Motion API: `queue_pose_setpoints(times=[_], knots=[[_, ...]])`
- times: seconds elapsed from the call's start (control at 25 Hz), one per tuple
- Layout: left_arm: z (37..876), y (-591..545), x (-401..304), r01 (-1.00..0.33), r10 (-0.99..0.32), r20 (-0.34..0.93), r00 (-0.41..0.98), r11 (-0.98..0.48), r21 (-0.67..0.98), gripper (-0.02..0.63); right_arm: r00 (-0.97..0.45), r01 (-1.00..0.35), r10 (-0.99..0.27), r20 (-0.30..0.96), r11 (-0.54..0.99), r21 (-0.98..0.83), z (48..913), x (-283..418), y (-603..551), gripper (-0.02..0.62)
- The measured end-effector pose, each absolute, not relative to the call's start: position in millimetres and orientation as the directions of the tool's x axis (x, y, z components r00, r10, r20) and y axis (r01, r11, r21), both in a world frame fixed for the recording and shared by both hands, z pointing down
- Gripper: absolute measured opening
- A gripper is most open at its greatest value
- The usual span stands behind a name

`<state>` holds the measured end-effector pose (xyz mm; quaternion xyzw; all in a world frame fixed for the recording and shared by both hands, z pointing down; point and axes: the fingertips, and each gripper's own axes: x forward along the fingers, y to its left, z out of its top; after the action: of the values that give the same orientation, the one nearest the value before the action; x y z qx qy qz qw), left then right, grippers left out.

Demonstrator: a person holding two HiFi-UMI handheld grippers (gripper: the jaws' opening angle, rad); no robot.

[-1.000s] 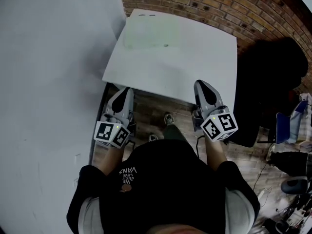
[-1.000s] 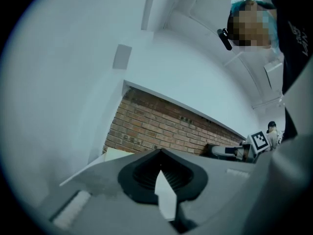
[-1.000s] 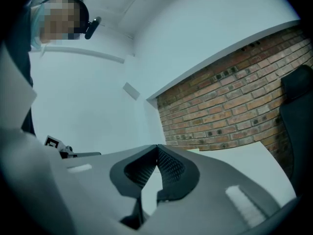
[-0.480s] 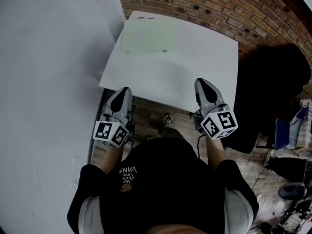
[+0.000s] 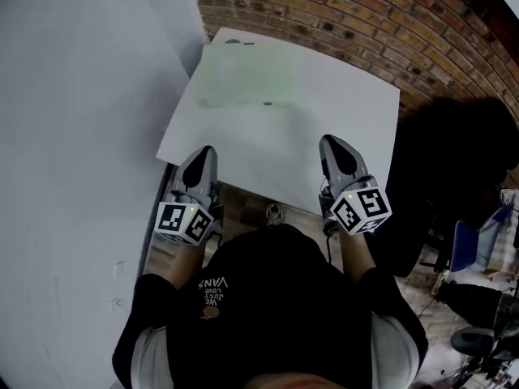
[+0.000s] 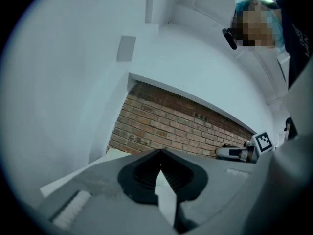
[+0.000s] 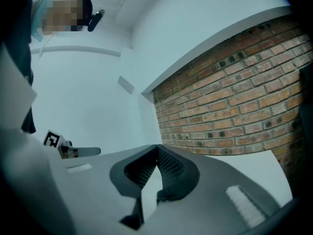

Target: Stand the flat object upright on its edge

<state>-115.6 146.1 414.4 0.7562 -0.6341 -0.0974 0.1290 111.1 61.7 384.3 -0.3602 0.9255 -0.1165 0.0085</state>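
Red brick wall [image 5: 340,14], plain white wall [image 5: 73,96], wooden floor [image 5: 247,205], dark bulky shape [image 5: 454,152] at right.

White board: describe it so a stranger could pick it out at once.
Between the white wall on the left and the brick wall, find the large white board. The left gripper and right gripper clamp its near edge; it alone carries a pale green patch.

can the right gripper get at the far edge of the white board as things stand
Probably not. The right gripper is shut on the near edge of the white board, and the whole board lies between it and the far edge by the brick wall.
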Motion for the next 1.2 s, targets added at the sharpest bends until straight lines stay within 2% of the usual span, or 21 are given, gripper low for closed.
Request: queue_pose_setpoints(times=[0.72, 1.2], knots=[[428.5, 101.3, -105.3, -0.942, -0.995, 0.074, 0.07, -0.041, 0.333, -0.002, -0.822, -0.564, -0.564, 0.084, 0.783, -0.263, 395.0, 105.5, -0.1, 0.002], [436.9, 61.4, -128.0, -0.933, -0.988, 0.117, 0.097, -0.05, 0.356, -0.002, -0.81, -0.583, -0.576, 0.111, 0.769, -0.264, 400.2, 80.2, -39.5, 0.002]])
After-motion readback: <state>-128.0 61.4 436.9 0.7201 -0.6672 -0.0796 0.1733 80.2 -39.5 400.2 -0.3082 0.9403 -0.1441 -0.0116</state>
